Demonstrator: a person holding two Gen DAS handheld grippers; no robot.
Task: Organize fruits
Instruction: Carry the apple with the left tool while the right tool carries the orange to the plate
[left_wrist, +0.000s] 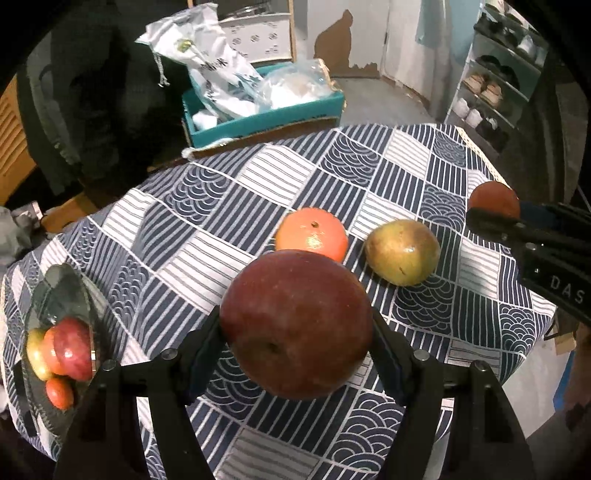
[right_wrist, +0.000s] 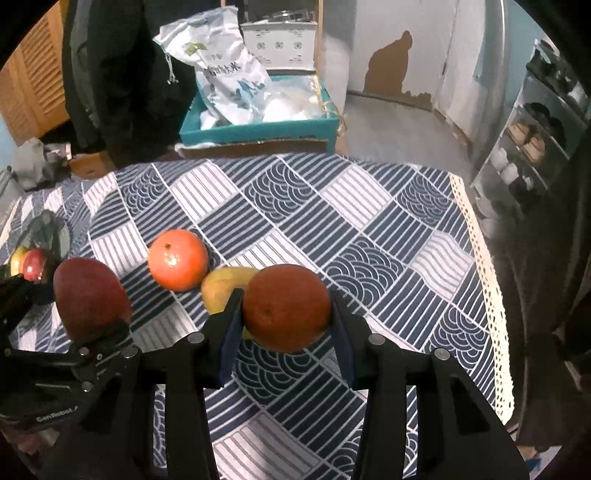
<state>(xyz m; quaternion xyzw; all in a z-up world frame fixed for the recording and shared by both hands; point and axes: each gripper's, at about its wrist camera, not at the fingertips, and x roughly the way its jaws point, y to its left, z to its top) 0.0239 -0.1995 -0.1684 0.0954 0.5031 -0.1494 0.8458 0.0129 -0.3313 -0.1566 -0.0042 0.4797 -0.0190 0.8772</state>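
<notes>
My left gripper (left_wrist: 297, 332) is shut on a large dark red apple (left_wrist: 295, 325) and holds it above the patterned tablecloth (left_wrist: 207, 221). My right gripper (right_wrist: 286, 310) is shut on a dark orange fruit (right_wrist: 286, 306), also lifted; that fruit shows in the left wrist view (left_wrist: 493, 199) at the right edge. An orange (left_wrist: 312, 232) and a yellow-green pear (left_wrist: 402, 251) lie on the cloth between them. A glass bowl (left_wrist: 55, 295) at the left edge holds several small fruits (left_wrist: 66, 350). The red apple also shows in the right wrist view (right_wrist: 88, 295).
A teal box (left_wrist: 258, 122) with white bags (left_wrist: 210, 59) stands beyond the table's far edge. A shoe rack (left_wrist: 491, 85) is at the far right. The cloth's lace edge (right_wrist: 487, 266) marks the table's right side.
</notes>
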